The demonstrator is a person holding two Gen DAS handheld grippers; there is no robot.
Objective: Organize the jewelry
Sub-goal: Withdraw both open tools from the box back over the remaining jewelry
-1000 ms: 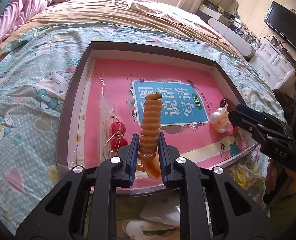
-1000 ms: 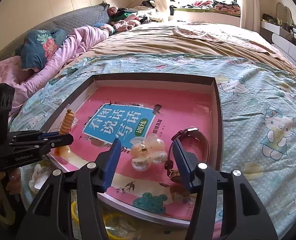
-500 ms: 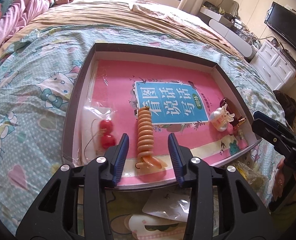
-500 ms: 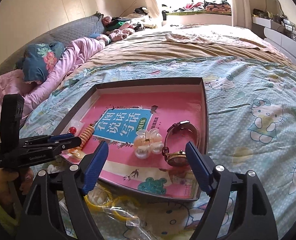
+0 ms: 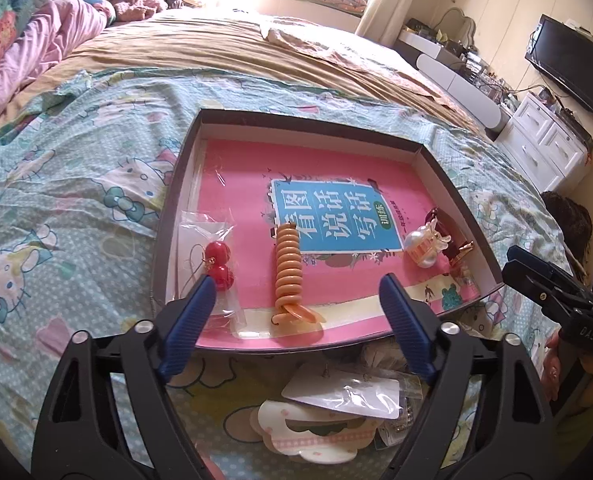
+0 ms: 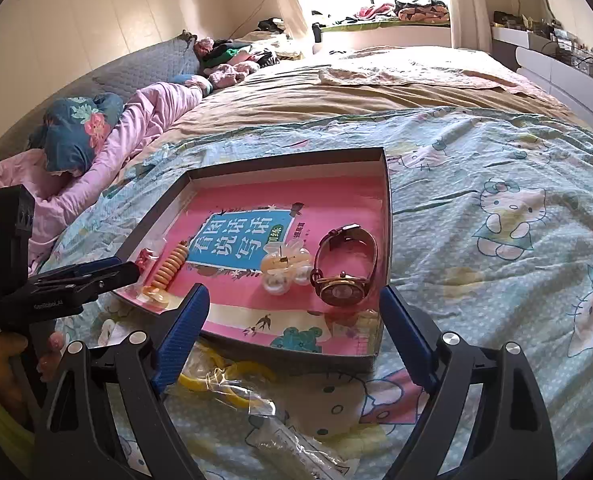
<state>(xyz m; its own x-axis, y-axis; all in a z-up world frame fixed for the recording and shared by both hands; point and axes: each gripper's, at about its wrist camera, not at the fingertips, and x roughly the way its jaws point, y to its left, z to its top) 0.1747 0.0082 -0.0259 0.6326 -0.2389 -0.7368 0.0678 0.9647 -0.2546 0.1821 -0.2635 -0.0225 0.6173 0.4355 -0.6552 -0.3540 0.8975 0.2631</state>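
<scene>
A shallow dark box [image 5: 168, 216] lined with a pink book lies on the bed. In it are a bagged pair of red ball earrings [image 5: 218, 258], an orange spiral hair tie [image 5: 289, 270], a pearl hair clip [image 5: 422, 246] and a watch [image 6: 346, 264]. My left gripper [image 5: 296, 308] is open and empty, just above the box's near edge behind the hair tie. My right gripper [image 6: 292, 320] is open and empty, pulled back over the box's near edge. The hair tie [image 6: 170, 268] and clip [image 6: 286, 266] also show in the right wrist view.
Loose packets lie on the Hello Kitty sheet in front of the box: a white earring card [image 5: 344, 394], a floral card [image 5: 308, 436] and a bag with yellow hoops [image 6: 232, 384]. Pink bedding [image 6: 96, 172] lies far left. White drawers and a TV [image 5: 572, 68] stand at right.
My left gripper opened, let the orange hair tie go into the box and drew back. My right gripper opened wider and drew back from the pearl clip and watch.
</scene>
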